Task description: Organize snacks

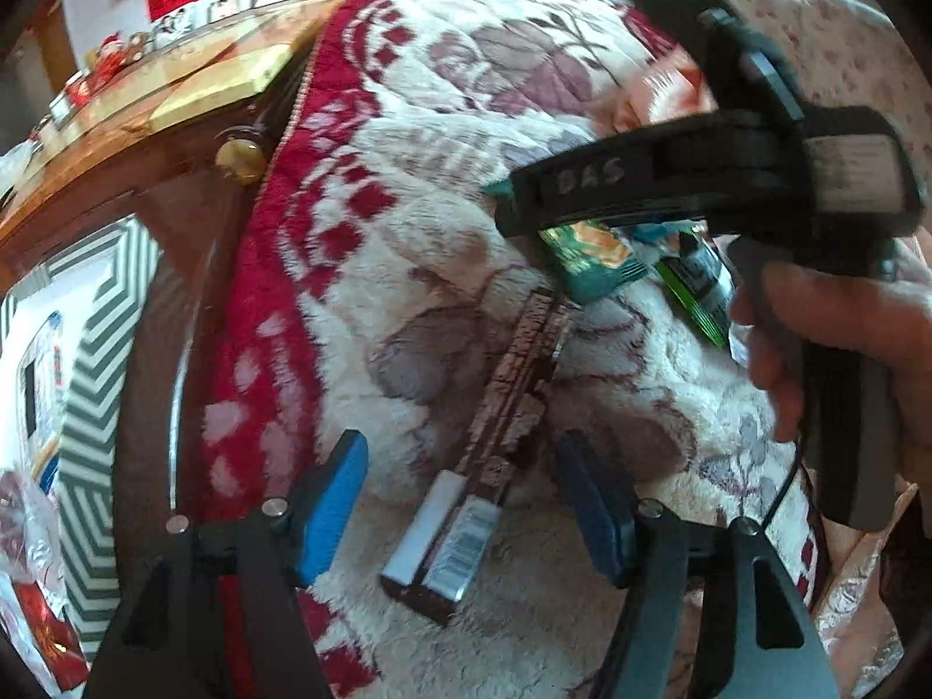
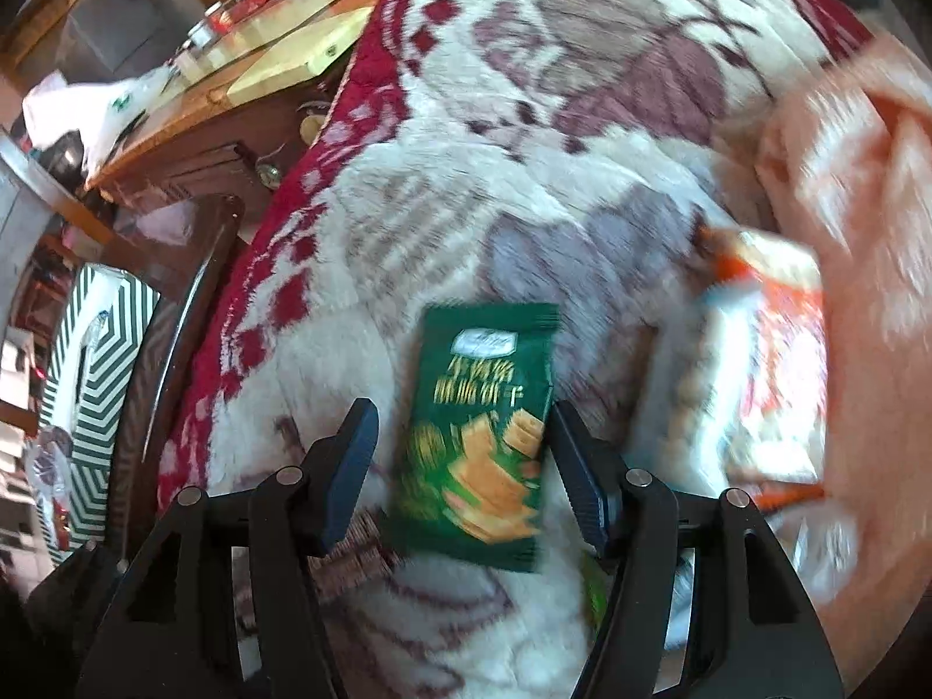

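Note:
A long brown snack bar [image 1: 495, 437] with a silver end lies on the floral blanket [image 1: 466, 87]. My left gripper [image 1: 466, 501] is open with its blue pads on either side of the bar's near end, not touching. A green cracker packet [image 2: 483, 431] lies on the blanket [image 2: 524, 116] between the open fingers of my right gripper [image 2: 460, 454]. The right gripper also shows in the left wrist view [image 1: 524, 204], above the green packet [image 1: 594, 262]. An orange and white snack bag [image 2: 775, 361], blurred, lies to the right.
A wooden table [image 1: 145, 116] with small items stands at the left, beside the blanket's red border [image 1: 274, 303]. A striped floor mat [image 1: 93, 408] lies below it. A dark packet with green stripes [image 1: 699, 285] lies by the green packet. A peach cloth [image 2: 874, 233] lies at the right.

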{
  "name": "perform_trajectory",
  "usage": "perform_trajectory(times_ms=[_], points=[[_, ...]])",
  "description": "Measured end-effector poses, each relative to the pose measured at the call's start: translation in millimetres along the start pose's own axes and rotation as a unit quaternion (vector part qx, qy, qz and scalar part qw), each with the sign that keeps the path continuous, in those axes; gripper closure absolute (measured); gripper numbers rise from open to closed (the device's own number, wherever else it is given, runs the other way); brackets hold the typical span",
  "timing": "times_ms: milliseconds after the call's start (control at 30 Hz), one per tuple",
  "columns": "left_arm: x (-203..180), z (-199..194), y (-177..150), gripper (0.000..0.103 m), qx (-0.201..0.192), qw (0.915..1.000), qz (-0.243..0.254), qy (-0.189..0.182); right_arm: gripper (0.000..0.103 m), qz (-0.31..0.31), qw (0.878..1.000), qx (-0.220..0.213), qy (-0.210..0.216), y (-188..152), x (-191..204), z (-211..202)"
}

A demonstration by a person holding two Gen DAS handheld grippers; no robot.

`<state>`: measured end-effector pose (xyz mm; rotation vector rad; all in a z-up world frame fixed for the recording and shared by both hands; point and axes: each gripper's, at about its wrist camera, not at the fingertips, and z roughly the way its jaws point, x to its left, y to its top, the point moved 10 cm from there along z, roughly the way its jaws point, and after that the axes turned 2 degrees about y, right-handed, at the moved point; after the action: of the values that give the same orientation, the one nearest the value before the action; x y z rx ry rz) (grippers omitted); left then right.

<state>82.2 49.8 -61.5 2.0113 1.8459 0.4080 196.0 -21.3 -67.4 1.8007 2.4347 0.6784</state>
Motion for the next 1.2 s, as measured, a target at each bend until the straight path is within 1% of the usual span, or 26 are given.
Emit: perform_trajectory(times_ms=[100, 167, 233, 333, 367, 400, 433, 500, 533, 567, 600, 633, 667, 700, 833, 967, 1200], points=[[5.5, 0.9, -0.3, 0.033, 0.003, 1.0, -0.001, 0.004, 0.042, -0.042, 0.999, 0.0, -0.02, 2.2, 7.1, 3.8], [5.6, 1.6, 0.8, 0.033, 0.003, 1.0, 0.0, -0.001, 0.042, -0.048, 0.998, -0.004, -0.028, -2.6, 2.1, 2.3], [3.2, 1.7, 3.0, 0.033, 0.002, 1.0, 0.003, -0.004, 0.042, -0.047, 0.999, -0.006, -0.022, -9.6, -2.9, 0.3], [-3.0, 5.5, 4.6, 0.035, 0.008, 0.9999, 0.008, -0.009, 0.042, -0.067, 0.998, -0.008, -0.011, -14.0, -3.6, -1.9], [-4.2, 7.4, 3.2, 0.039, 0.012, 0.9998, 0.01, -0.007, 0.042, -0.075, 0.997, -0.007, -0.007, -14.9, -3.6, -2.3], [-5.0, 7.2, 2.8, 0.048, 0.01, 0.9999, 0.012, -0.006, 0.047, -0.083, 0.997, -0.007, -0.007, -15.6, -3.8, -3.1], [-5.6, 6.5, 3.2, 0.057, 0.008, 0.9998, 0.013, -0.009, 0.056, -0.095, 0.995, -0.008, -0.015, -16.8, -6.4, -4.2], [-4.4, 5.4, 4.1, 0.068, 0.011, 0.9998, 0.007, -0.017, 0.058, -0.103, 0.995, -0.011, -0.01, -18.0, -9.3, -6.7], [-2.7, 4.8, 4.9, 0.072, 0.011, 0.9998, 0.003, -0.019, 0.059, -0.101, 0.995, -0.013, -0.007, -19.2, -11.9, -9.4], [-1.2, 3.6, 4.8, 0.073, 0.011, 0.9997, -0.001, -0.021, 0.06, -0.102, 0.995, -0.018, -0.007, -20.4, -13.7, -12.5], [0.7, 1.8, 4.4, 0.08, 0.009, 0.9997, -0.005, -0.021, 0.06, -0.102, 0.995, -0.02, -0.007, -21.8, -14.0, -14.4], [2.8, -0.1, 3.5, 0.084, 0.007, 0.9998, -0.008, -0.018, 0.06, -0.103, 0.994, -0.023, -0.004, -24.8, -14.3, -17.7], [5.3, -2.4, 2.7, 0.09, 0.005, 0.9998, -0.012, -0.016, 0.06, -0.103, 0.994, -0.025, 0.0, -27.3, -14.1, -20.7], [7.2, -4.6, 1.3, 0.093, 0.004, 0.9996, -0.018, -0.02, 0.06, -0.102, 0.994, -0.027, 0.002, -29.1, -13.6, -23.0], [14.3, -9.4, -7.5, 0.093, 0.006, 0.9992, -0.034, -0.021, 0.06, -0.099, 0.994, -0.037, 0.019, -37.7, -6.6, -36.1], [18.2, -17.8, -13.9, 0.093, 0.0, 0.9984, -0.049, -0.03, 0.06, -0.107, 0.993, -0.04, 0.025, -50.2, 5.5, -47.3], [29.9, -43.1, -23.9, 0.093, -0.018, 0.9975, -0.065, -0.021, 0.06, -0.12, 0.991, -0.043, 0.041, -66.5, 29.9, -60.5]])
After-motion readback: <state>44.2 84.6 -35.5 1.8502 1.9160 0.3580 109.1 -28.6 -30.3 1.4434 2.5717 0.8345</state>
